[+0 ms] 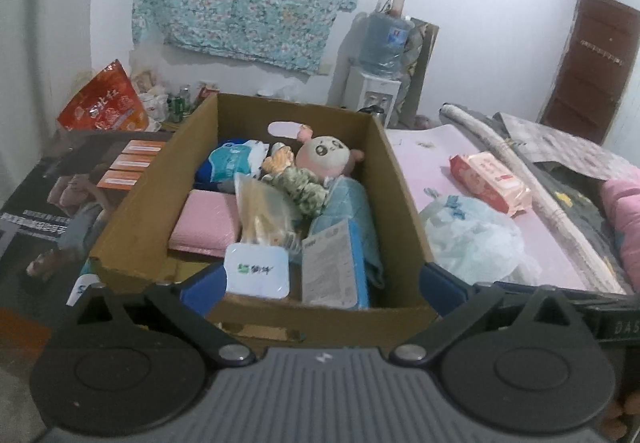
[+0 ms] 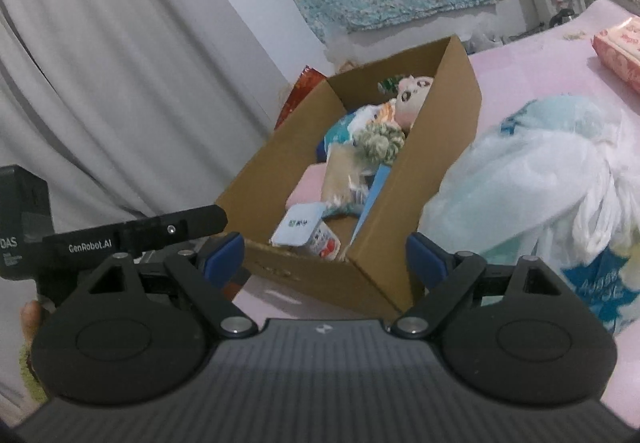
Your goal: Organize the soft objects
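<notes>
Cardboard box (image 1: 400, 179) already filled with soft goods, plush doll (image 1: 326, 157) at its far end. White plastic bag (image 2: 532, 179) on the pink bed surface, just right of the box, close beside right gripper (image 2: 326, 255). Left gripper (image 1: 322, 285) over the box's near edge. Both grippers spread, empty. Right hand likely nearer the bag.

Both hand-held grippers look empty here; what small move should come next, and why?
Probably swing the right hand-held gripper toward the plastic bag on the pink bed. Its jaws are open and empty, the bag lies just right of the cardboard box, still outside it.
</notes>
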A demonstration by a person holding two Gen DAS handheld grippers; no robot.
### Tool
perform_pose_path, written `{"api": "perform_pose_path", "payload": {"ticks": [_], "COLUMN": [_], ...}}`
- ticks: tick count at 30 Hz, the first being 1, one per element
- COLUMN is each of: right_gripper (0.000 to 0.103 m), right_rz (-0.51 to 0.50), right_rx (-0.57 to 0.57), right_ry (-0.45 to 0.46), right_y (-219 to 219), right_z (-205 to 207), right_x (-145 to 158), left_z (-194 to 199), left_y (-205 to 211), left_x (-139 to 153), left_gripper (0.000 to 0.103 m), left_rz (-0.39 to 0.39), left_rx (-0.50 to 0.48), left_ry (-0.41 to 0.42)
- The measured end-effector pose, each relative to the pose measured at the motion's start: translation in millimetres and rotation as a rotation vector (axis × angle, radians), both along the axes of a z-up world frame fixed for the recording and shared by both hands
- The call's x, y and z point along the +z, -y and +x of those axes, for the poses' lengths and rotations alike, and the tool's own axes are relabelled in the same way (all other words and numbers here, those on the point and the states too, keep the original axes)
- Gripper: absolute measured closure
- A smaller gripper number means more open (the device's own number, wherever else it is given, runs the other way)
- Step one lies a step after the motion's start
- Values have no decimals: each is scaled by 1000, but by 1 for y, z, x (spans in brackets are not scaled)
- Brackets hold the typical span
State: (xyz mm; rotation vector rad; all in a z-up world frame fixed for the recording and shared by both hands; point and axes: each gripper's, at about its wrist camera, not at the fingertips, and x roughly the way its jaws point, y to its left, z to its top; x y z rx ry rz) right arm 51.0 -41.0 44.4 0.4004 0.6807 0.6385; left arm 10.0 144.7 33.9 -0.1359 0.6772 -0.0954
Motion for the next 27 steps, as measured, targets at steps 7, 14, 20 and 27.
{"api": "perform_pose_path", "payload": {"ticks": [7,14,20,27], "right_gripper": [10,1,1,1], "right_rz": [-204,-381,-504,-594], "right_rx": [-157,-361,-528,-650], "right_ry": [87,236,256,252], "right_y": [-3,4,10,8], "right_z": [-9,-19,-27,-43], "right_x": [18,53,60,41], "left_z": [-13,-13,-7,-7], "left_y": [13,33,44,46], "left_x": [5,11,7,1], "left_gripper": [0,0,0,0], "left_rz": [88,237,286,285], "left_rx": [7,87,109,104], "left_ry": [8,-14,-46,-73]}}
